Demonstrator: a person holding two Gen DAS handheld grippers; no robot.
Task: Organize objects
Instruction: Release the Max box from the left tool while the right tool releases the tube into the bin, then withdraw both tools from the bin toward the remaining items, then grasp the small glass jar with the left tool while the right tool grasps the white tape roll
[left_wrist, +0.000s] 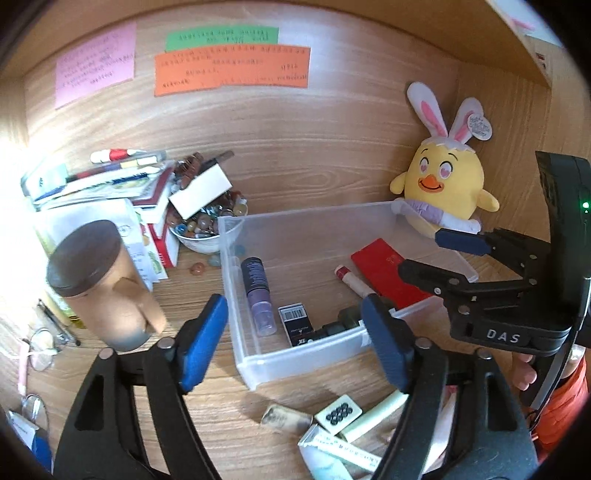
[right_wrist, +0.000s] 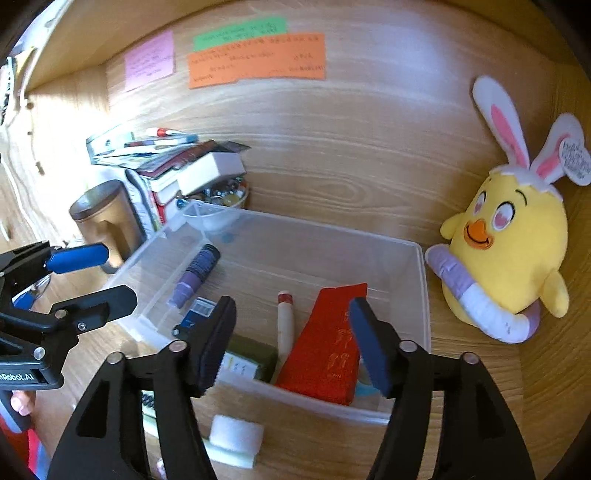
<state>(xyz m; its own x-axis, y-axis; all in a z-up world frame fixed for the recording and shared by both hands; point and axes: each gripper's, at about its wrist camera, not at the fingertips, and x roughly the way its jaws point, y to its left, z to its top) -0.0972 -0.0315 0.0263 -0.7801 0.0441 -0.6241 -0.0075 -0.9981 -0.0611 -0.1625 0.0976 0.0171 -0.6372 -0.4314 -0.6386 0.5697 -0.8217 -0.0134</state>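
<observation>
Both tongs wide open, nothing held: left tongs (left_wrist: 295, 343) hovering at the near-left corner of the clear bin (left_wrist: 258, 363), right tongs (right_wrist: 291, 347) over its near edge. Already in the bin: purple tube (left_wrist: 258, 295), red packet (right_wrist: 328, 347), red-capped stick (right_wrist: 285, 321). Still loose on the tabletop (left_wrist: 221, 398) in front: mahjong tile (left_wrist: 338, 412), pale green stick (left_wrist: 376, 415), white roll (right_wrist: 236, 432). Biggest risk, probably: tongs crowding each other or knocking the light bin, maybe shoving it into the chick plush (right_wrist: 509, 243). Small flat tile likely to slip too.
</observation>
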